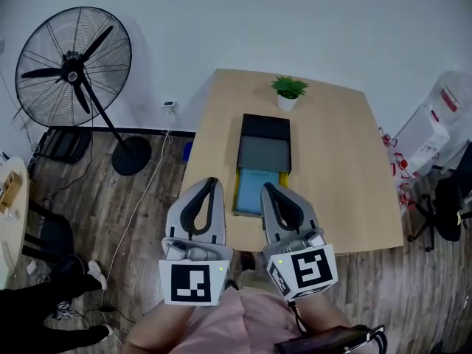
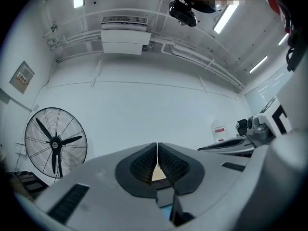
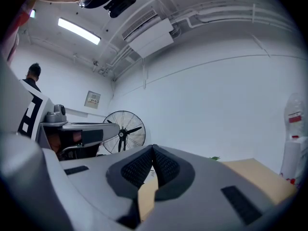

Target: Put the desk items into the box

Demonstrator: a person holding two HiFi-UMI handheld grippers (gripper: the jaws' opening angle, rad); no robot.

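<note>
Holding left gripper (image 1: pixel 212 183) and right gripper (image 1: pixel 267 187) side by side at lower centre of frame, tips overlapping lower edge of light wooden surface (image 1: pixel 335 168). Jaws pressed together on both, pinching nothing. Seeing dark rectangular box (image 1: pixel 265 127) at frame centre, blue flat item (image 1: pixel 256 186) at its lower end, small green potted plant (image 1: pixel 287 91) just above it.
</note>
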